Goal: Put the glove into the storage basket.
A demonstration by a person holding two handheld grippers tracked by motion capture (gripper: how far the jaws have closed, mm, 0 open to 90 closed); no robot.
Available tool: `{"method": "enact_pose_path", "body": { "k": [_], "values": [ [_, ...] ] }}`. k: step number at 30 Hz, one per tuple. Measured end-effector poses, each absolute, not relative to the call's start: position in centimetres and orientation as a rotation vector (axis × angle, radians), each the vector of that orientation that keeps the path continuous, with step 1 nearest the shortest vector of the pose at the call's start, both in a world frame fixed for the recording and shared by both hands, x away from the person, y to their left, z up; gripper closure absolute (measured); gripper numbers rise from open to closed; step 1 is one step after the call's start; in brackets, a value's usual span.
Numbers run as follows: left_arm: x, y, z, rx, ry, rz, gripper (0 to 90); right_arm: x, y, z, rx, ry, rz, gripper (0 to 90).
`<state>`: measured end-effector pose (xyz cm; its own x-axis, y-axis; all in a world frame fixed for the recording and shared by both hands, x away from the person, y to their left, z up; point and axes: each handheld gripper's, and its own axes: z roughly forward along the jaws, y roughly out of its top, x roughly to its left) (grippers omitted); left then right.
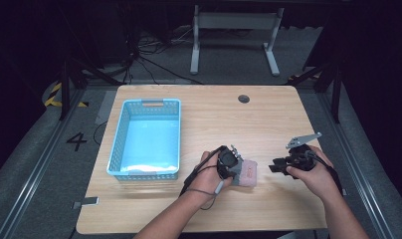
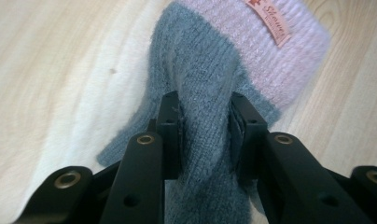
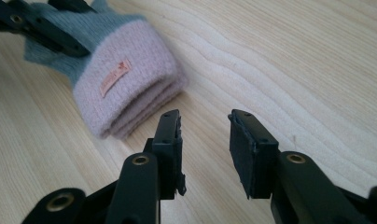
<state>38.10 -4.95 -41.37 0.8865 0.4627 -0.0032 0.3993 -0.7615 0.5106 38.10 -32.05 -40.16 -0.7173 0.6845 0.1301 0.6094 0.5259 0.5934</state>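
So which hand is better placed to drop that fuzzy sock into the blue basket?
The left. Its claw is already clamped on the grey-and-pink sock and sits nearer the blue basket. The right claw is open beside the sock, farther away.

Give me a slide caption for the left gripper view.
Left tongs pinch the grey part of a folded grey-and-pink knit sock on the wooden table.

- The high view looks forward and down from above the person's edge of the table (image 1: 209, 119), taking in the whole top and the floor beyond its far edge.
- The left gripper view sits low and very close along its jaws, facing a knitted glove (image 2: 214, 88).
- The right gripper view sits low near the table's right edge, looking across at the same glove (image 3: 116, 79), which all three views share.
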Motion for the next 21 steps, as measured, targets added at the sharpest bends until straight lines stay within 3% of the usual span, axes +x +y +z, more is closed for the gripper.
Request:
{"method": "enact_pose_path", "body": {
  "k": [21],
  "values": [
    [37.2,1.8,-33.1,2.436,0.648,0.237,69.7,39.6,-30.6,-40.4,1.095,2.674,0.958,64.0]
  ]
}}
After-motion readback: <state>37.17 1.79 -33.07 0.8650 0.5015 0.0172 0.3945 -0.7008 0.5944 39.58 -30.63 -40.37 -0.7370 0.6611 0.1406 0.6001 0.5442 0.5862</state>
